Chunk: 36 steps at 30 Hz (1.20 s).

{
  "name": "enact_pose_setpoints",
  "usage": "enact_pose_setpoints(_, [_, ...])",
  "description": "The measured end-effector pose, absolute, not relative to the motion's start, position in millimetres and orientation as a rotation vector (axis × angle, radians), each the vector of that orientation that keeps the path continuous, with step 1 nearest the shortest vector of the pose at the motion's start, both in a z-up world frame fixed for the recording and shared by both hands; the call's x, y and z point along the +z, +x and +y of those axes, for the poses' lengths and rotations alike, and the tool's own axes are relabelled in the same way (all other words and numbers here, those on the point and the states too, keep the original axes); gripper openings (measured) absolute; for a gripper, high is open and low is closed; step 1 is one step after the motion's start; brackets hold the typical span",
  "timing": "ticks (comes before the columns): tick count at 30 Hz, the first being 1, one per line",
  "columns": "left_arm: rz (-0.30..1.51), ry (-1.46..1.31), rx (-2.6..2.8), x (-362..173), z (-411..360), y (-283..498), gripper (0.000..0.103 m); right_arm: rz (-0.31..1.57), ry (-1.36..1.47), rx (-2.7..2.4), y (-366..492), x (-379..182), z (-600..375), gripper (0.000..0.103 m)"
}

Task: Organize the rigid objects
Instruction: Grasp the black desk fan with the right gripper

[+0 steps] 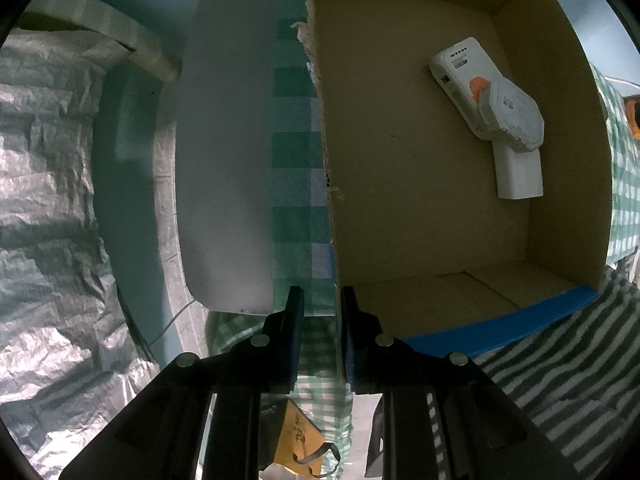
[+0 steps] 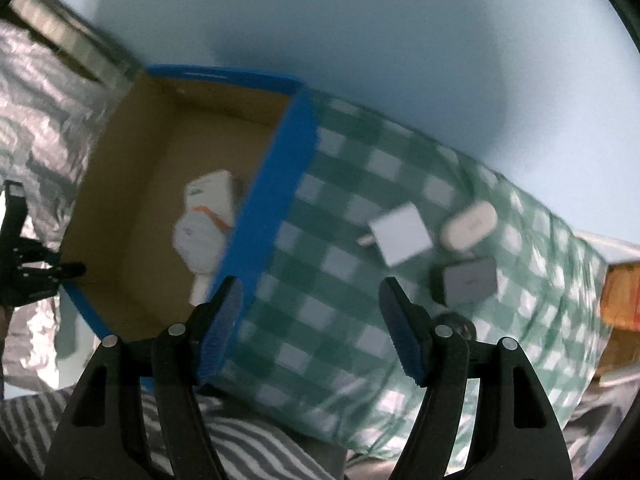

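— What's the left gripper (image 1: 322, 320) doing?

— It's pinching the box (image 1: 420, 208) by its near wall; one finger is sitting outside the cardboard, the other inside, and they're pressing close together on it.

— And what's lying in the box?

— A white power bank (image 1: 460, 76) is lying against the far-right side, with a pale grey charger (image 1: 514, 114) resting on top of it and a white block (image 1: 518, 174) sticking out beneath. They're all touching.

— The right gripper (image 2: 310, 320)?

— It's hovering spread wide, holding nothing, over the checked cloth (image 2: 320, 280), just beside the box's blue rim (image 2: 272, 184).

— Anything lying outside the box?

— Three things are sitting on the cloth, close together: a white cube plug (image 2: 402, 234), a white oval case (image 2: 470, 224) just beside it, and a dark grey adapter (image 2: 466, 280) below those. That view is blurring, so finer detail isn't showing.

— Where's the box standing?

— On the cloth, with its rim taped in blue.
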<state>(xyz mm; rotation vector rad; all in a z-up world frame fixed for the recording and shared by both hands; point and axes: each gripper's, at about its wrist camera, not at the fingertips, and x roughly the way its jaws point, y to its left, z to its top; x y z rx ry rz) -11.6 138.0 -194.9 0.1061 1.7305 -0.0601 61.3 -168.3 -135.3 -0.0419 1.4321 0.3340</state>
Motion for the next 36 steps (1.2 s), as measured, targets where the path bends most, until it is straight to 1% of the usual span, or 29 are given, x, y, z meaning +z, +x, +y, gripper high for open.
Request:
enact_pose_setpoints(14, [1.731, 0.085, -0.020, -193.6, 138.8, -13.6, 0.018, 1.564, 0.071, 0.131, 50.5, -213.0, -285.8, 0.071])
enact_pose_setpoints(25, [1.736, 0.087, -0.012, -193.9, 136.5, -14.2, 0.019, 1.625, 0.041, 0.113, 37.9, -259.1, -301.8, 0.071])
enact_pose_setpoints(34, [1.741, 0.089, -0.005, -194.7, 137.1, -16.4, 0.018, 1.612, 0.058, 0.110, 40.7, -270.5, -302.6, 0.073])
enact_pose_setpoints(35, [1.741, 0.089, -0.004, -194.6, 137.5, -16.3, 0.019, 1.616, 0.054, 0.106, 42.7, -272.9, -305.2, 0.073])
enact_pose_setpoints(36, [1.740, 0.089, -0.003, -194.4, 137.6, -16.3, 0.019, 1.619, 0.043, 0.099, 44.0, -275.6, -303.0, 0.069])
